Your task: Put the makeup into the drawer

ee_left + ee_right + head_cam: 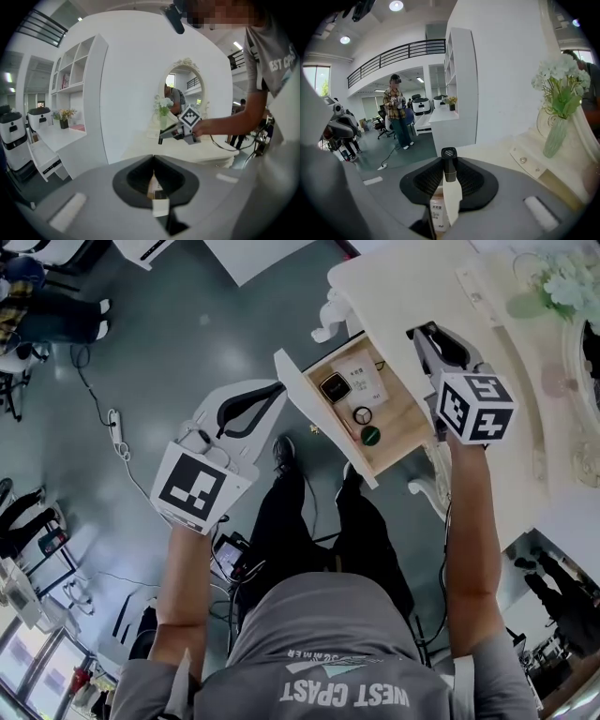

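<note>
Black-capped bottle [449, 166] in right hand-held gripper [427, 338], forearm [469, 521] outstretched near open drawer [405, 427]

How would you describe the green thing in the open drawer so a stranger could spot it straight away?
Find the white dressing table, then its pulled-out drawer with the bare wooden bottom. Among the few small things inside, it is the little round green piece, lowest in the head view, just below a dark-rimmed ring. Nothing else there is green.

Matt pale-wood drawer [405, 420] interior
</note>
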Tool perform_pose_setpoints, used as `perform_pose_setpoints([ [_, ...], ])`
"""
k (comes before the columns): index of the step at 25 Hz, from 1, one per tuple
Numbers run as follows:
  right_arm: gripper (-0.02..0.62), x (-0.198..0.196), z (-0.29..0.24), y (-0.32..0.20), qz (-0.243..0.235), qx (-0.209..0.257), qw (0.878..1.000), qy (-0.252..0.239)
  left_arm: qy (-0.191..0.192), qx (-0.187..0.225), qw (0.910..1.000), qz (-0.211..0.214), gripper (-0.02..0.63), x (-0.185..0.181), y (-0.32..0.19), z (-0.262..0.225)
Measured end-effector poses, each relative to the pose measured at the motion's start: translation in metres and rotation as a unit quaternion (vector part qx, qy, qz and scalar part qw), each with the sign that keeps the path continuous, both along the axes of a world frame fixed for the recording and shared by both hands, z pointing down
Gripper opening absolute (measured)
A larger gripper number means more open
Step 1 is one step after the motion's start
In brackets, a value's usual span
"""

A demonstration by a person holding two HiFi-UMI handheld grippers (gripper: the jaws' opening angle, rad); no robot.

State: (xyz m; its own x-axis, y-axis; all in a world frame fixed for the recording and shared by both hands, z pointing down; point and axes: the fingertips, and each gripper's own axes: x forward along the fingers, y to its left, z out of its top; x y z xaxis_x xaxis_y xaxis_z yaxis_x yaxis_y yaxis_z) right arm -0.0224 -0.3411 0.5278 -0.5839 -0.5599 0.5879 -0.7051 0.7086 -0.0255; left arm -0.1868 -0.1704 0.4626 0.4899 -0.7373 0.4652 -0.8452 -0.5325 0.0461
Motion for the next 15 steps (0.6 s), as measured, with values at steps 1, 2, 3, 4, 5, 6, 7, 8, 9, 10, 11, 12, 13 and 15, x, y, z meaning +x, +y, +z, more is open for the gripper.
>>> perform_pose_setpoints([
  [1, 0.094, 0.002, -0.001, 0.006, -0.001, -0.001, 1.000, -0.001, 0.001, 0.000, 1.0000, 0.001, 0.003, 0.002, 0.002, -0.001],
  [2, 0.094, 0.003, -0.002, 0.012, -0.002, -0.003, 1.000, -0.002, 0.001, 0.000, 1.0000, 0.001, 0.003, 0.004, 0.004, -0.002],
  [3, 0.094, 0.005, -0.003, 0.018, -0.002, -0.005, 1.000, -0.004, 0.001, -0.001, 1.0000, 0.002, 0.003, 0.006, 0.007, -0.003],
  [4, 0.094, 0.007, -0.004, 0.024, -0.003, -0.007, 1.000, -0.004, 0.001, -0.001, 1.0000, 0.003, 0.003, 0.009, 0.009, -0.005],
  [5, 0.094, 0.009, -0.006, 0.031, -0.003, -0.008, 1.000, -0.005, 0.002, -0.001, 1.0000, 0.006, 0.003, 0.012, 0.011, -0.006],
  [6, 0.094, 0.012, -0.007, 0.037, -0.003, -0.009, 1.000, -0.005, 0.002, 0.000, 1.0000, 0.009, 0.003, 0.016, 0.013, -0.006],
  [7, 0.094, 0.015, -0.008, 0.044, -0.003, -0.010, 1.000, -0.005, 0.002, 0.000, 0.9999, 0.012, 0.003, 0.020, 0.014, -0.007],
  [8, 0.094, 0.017, -0.008, 0.051, -0.004, -0.012, 1.000, -0.005, 0.002, 0.000, 0.9999, 0.015, 0.003, 0.023, 0.016, -0.008],
  [9, 0.094, 0.019, -0.008, 0.058, -0.006, -0.014, 1.000, -0.004, 0.002, -0.001, 0.9998, 0.018, 0.003, 0.026, 0.018, -0.009],
  [10, 0.094, 0.020, -0.008, 0.065, -0.007, -0.016, 1.000, -0.003, 0.002, -0.001, 0.9998, 0.020, 0.003, 0.029, 0.020, -0.009],
  [11, 0.094, 0.022, -0.007, 0.072, -0.008, -0.018, 1.000, -0.003, 0.002, 0.000, 0.9997, 0.022, 0.003, 0.032, 0.022, -0.010],
  [12, 0.094, 0.024, -0.005, 0.078, -0.009, -0.021, 1.000, -0.002, 0.002, 0.000, 0.9997, 0.024, 0.003, 0.035, 0.024, -0.011],
  [13, 0.094, 0.025, -0.003, 0.084, -0.009, -0.023, 1.000, -0.002, 0.002, 0.000, 0.9997, 0.026, 0.003, 0.037, 0.025, -0.011],
  [15, 0.094, 0.029, 0.001, 0.095, -0.011, -0.028, 1.000, 0.001, 0.004, 0.000, 0.9996, 0.028, 0.003, 0.042, 0.028, -0.012],
])
